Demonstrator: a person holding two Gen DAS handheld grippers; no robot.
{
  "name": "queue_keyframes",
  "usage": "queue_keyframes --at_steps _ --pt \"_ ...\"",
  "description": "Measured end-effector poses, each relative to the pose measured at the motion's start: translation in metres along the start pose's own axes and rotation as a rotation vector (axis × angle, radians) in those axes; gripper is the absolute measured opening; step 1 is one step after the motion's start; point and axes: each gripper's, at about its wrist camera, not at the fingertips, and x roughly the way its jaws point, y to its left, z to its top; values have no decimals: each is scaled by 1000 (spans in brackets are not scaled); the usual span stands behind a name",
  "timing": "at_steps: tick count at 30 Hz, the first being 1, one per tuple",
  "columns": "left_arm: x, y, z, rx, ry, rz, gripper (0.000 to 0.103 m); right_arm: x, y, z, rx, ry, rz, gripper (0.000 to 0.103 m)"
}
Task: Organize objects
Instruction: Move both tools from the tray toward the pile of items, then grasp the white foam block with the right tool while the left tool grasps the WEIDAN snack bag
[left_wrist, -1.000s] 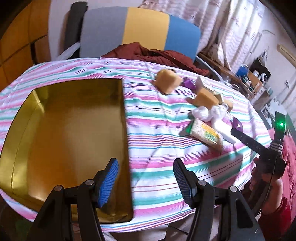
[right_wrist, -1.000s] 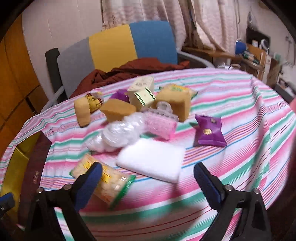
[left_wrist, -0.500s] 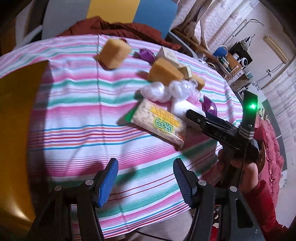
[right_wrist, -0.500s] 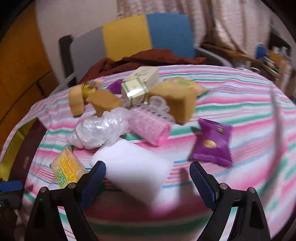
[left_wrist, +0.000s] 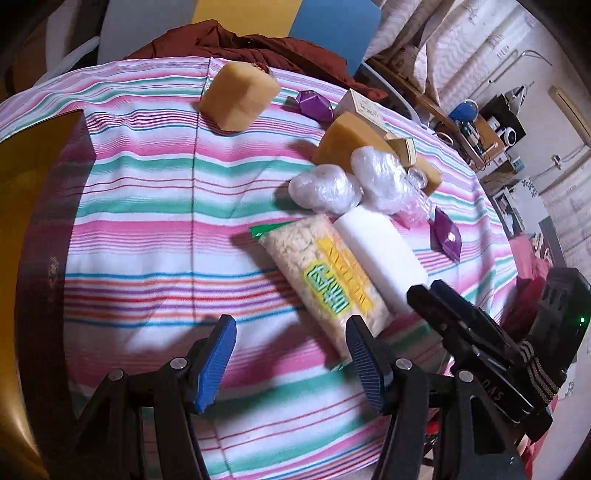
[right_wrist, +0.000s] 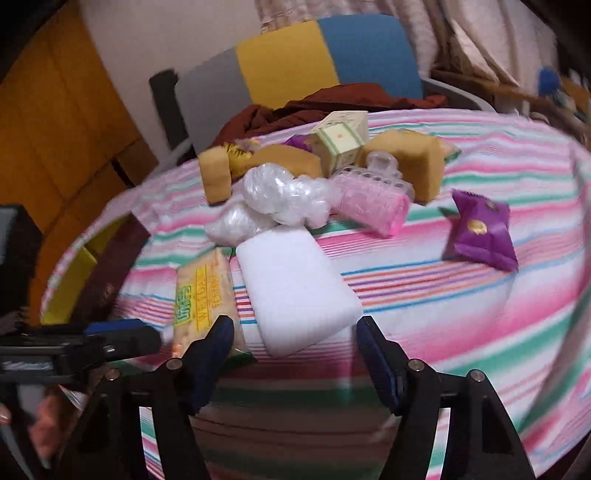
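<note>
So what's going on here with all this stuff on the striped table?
A person holding a two-finger gripper in each hand is sorting clutter. Both are open and hold nothing. The right gripper hovers at the white sponge block; the left gripper is beside the cracker packet. Sponges, pouches and boxes sit loose; the gold tray waits alongside.

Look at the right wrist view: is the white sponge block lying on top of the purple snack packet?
No: the white sponge block lies flat on the striped tablecloth, with the purple snack packet well apart to its right.
</note>
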Motion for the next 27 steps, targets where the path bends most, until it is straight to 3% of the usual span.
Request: queue_keyframes --at_steps 4,8,9,11,12,15,18,20,22,27 --pt "4 -9 3 9 -5 -2 63 4 -3 14 -50 -11 -21 81" --pt "7 -9 0 2 -2 1 63 32 9 23 -153 57 -24 82" --pt "8 -9 1 3 -4 6 63 36 10 23 -158 57 -27 81" --pt "6 -9 1 4 -22 -6 63 35 11 22 -142 28 -3 64" --pt "5 -9 1 5 -38 -13 63 32 9 21 -125 25 10 61" --pt "6 -18 1 46 -76 2 63 21 -1 17 -41 1 -4 61" --pt "21 -32 5 102 -46 56 63 6 -13 9 19 -10 -82 61" --pt "27 -35 8 97 -52 46 63 -1 -20 2 37 -8 -142 61" --pt "32 -37 13 73 -48 46 63 -6 -27 -5 67 -6 -148 61" --pt "43 -46 25 124 -50 113 63 -7 -18 -9 24 -7 -191 61"
